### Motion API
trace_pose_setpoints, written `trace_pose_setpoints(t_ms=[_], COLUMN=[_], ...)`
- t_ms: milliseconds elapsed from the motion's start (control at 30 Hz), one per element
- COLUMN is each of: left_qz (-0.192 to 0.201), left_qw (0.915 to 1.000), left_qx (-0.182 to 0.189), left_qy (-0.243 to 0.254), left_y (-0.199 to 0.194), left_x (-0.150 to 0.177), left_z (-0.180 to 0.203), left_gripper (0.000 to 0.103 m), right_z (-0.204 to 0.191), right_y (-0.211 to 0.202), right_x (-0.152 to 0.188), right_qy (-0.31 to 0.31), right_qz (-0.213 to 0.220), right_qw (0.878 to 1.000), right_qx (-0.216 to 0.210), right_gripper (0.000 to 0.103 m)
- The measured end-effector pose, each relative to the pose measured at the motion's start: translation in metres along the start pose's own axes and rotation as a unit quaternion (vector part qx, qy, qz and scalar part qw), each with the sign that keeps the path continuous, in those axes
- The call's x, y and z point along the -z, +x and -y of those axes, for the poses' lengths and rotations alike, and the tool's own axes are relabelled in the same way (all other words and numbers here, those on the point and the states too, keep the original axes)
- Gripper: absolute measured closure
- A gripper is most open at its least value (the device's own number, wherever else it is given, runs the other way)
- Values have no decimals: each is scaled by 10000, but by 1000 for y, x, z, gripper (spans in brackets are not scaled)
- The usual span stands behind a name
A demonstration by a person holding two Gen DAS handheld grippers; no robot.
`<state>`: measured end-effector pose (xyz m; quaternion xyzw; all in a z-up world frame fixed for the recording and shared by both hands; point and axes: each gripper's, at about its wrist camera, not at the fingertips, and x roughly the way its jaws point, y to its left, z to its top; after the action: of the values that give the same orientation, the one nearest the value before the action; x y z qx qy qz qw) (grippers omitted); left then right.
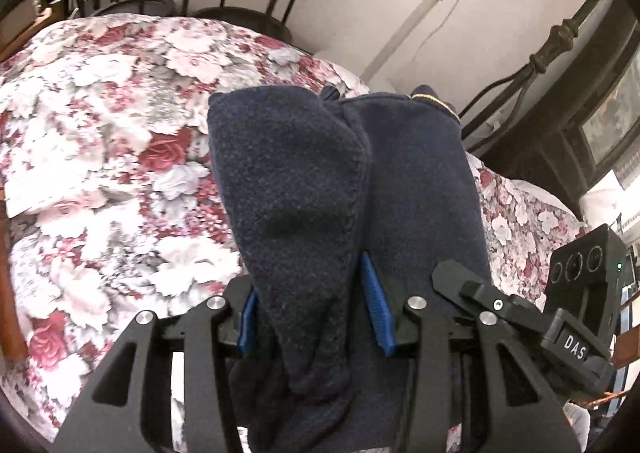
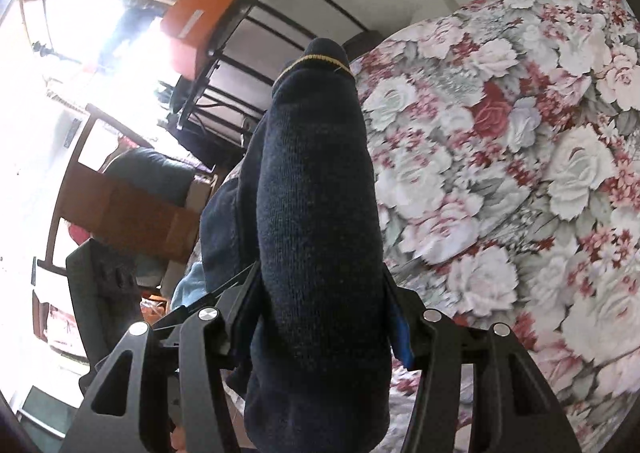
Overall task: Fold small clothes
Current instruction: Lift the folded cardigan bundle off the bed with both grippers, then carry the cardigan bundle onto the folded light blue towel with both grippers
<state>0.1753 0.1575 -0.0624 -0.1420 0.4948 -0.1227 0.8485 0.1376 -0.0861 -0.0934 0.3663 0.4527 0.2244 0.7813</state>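
L gripper (image 1: 316,317) pinches a dark blue sock (image 1: 304,181) between its blue pads (image 1: 376,305). R gripper (image 2: 320,317) pinches the same kind of dark cloth, w/ a thin yellow line near the toe (image 2: 316,61). Can't tell if it's one sock or two. The cloth is up in the air over the flower bed cover (image 1: 100,125), not lying on it. Step looks like: lift & line up the sock. Next move prob needs both grippers to bring it down flat on the bed, then fold it in half.
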Motion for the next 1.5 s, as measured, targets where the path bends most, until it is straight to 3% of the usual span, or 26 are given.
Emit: trace_pose_setpoints(t_ms=[400, 700, 933, 1200, 1500], left_qz=[384, 603, 1034, 1557, 1747], left_qw=[9992, 9971, 9916, 9782, 9530], left_qx=[116, 119, -47, -835, -1791], left_qy=[-22, -455, -772, -1087, -1711], left_y=[-42, -77, -126, -203, -268], left_x=[21, 47, 57, 47, 41], left_z=[-3, -39, -81, -157, -267], left_gripper=[59, 61, 61, 61, 61], right_z=[-34, -61, -122, -218, -302], right_y=[-20, -6, 21, 99, 210], right_x=[30, 60, 75, 94, 133], right_qy=[-134, -173, -611, -1053, -1238], right_qz=[189, 13, -271, -931, -1723], right_qw=[9995, 9992, 9959, 9829, 9632], right_qx=[-190, -354, -605, -1194, -1649], right_gripper=[48, 48, 48, 48, 48])
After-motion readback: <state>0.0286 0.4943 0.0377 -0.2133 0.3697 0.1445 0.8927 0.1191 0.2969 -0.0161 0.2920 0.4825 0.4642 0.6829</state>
